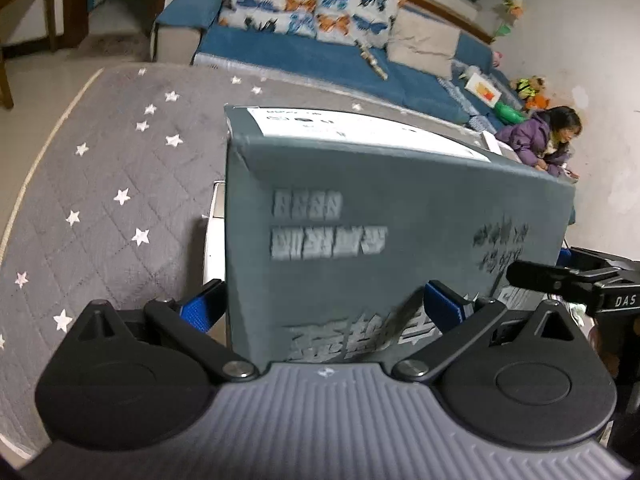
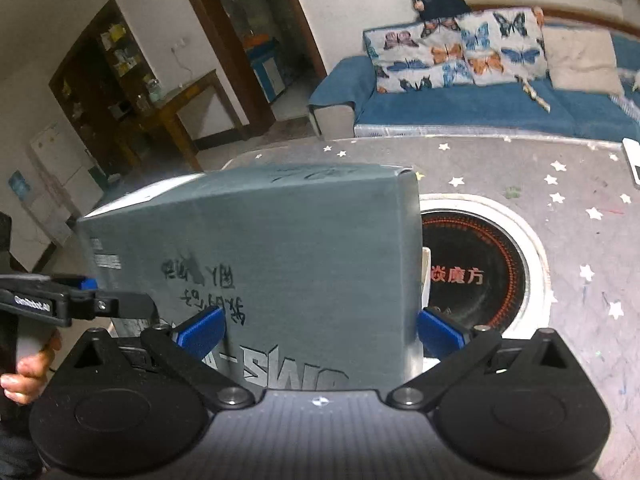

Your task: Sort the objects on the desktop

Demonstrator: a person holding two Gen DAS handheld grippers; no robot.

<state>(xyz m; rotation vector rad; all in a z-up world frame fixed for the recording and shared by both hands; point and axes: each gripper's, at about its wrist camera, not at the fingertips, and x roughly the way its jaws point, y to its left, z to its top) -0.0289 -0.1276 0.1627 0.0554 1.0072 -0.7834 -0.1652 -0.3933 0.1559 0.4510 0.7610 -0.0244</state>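
Note:
A large dark grey cardboard box (image 1: 380,216) with white printed lettering and a white label on top fills the left wrist view. My left gripper (image 1: 324,312) is shut on one end of it, blue pads against its sides. The same box (image 2: 272,264) fills the right wrist view, with handwriting on its face. My right gripper (image 2: 320,332) is shut on its other end, blue pads against both sides. The box is held above the table. Each gripper shows at the edge of the other's view.
The table has a grey quilted cover with white stars (image 1: 100,168). A round black induction cooker (image 2: 480,272) with red characters is set into it, right of the box. A blue sofa (image 1: 320,64) with butterfly cushions stands behind. A child (image 1: 548,140) sits at the far right.

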